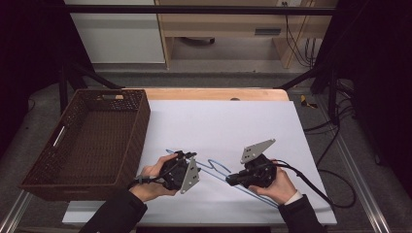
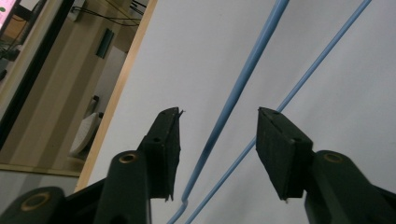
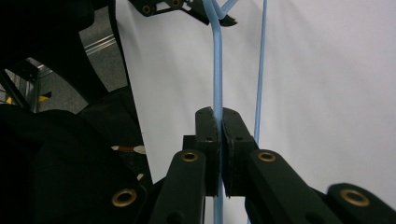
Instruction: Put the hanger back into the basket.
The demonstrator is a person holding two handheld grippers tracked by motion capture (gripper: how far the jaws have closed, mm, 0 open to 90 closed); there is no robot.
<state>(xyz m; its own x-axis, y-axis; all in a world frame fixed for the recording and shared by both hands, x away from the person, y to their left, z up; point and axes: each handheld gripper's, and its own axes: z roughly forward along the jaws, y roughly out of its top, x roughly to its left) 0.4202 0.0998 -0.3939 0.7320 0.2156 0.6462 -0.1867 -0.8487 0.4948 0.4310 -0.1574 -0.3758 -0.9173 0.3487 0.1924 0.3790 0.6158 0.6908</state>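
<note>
Clamping the blue wire hanger [image 3: 217,84], the right gripper [image 3: 219,122] held it on white paper [image 1: 218,121]. The left gripper [image 2: 218,126] straddled its wires, jaws apart and untouching. A wicker basket [image 1: 131,141] stood left, well clear.

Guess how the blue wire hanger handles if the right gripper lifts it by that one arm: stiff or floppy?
Probably fairly stiff: the blue wire hanger keeps straight runs and a formed hook on the white sheet. Likely light, since the wire is thin. It may pivot or slip: the right gripper pinches one smooth rod, well off centre.
</note>
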